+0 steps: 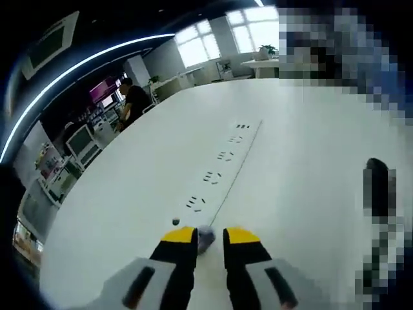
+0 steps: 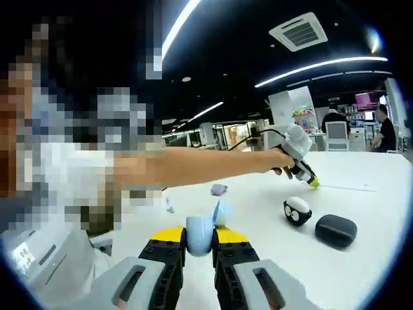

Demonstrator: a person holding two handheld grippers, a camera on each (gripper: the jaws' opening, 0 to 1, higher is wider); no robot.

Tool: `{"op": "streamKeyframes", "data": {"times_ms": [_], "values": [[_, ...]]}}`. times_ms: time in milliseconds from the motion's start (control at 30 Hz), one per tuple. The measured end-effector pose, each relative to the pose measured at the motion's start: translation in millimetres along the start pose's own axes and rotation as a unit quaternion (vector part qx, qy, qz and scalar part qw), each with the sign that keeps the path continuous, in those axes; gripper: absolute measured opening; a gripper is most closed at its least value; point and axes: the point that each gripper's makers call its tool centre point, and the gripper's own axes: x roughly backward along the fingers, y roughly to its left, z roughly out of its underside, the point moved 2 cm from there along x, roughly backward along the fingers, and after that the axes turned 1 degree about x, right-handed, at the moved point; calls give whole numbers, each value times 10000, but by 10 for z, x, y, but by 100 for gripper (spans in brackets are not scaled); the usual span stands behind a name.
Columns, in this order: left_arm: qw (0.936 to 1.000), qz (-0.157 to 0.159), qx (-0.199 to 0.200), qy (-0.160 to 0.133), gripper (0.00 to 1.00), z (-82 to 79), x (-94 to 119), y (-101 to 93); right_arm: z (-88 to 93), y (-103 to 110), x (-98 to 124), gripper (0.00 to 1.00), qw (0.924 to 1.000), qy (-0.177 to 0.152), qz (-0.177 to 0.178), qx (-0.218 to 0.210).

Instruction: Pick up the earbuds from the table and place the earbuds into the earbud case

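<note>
Fingers of our left gripper (image 1: 210,237) pinch small grey earbud (image 1: 206,238) low over tabletop (image 1: 303,129); right gripper (image 2: 200,241) clamps pale-blue earbud case (image 2: 199,235), lid up. Step: earbud pickup. Next: we carry earbud to case, align, seat.

No readable text anywhere. Dark marks in a row along the white table (image 1: 193,148), centre of the left gripper view: shapes only, no letters to make out. Magenta sign (image 1: 103,89) upper left there, too blurred to read. Same for the magenta panel (image 2: 368,100) at far right of the right gripper view.
</note>
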Motion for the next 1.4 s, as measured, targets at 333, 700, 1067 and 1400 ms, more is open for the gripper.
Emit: {"op": "streamKeyframes", "data": {"times_ms": [333, 700, 1067, 1400], "values": [[9981, 116, 596, 56, 13, 141, 94, -49, 12, 96, -83, 15, 9997, 20, -235, -43], [9804, 615, 1857, -240, 13, 455, 1018, -356, 38, 185, -193, 15, 9991, 119, -401, -82], [9178, 1584, 3238, -1665, 13, 362, 2488, -825, 73, 48, -503, 15, 9992, -199, 100, 332], [8443, 2896, 3831, -2376, 13, 196, 3249, -1597, 42, 31, -772, 15, 9864, -617, 805, 1296]]}}
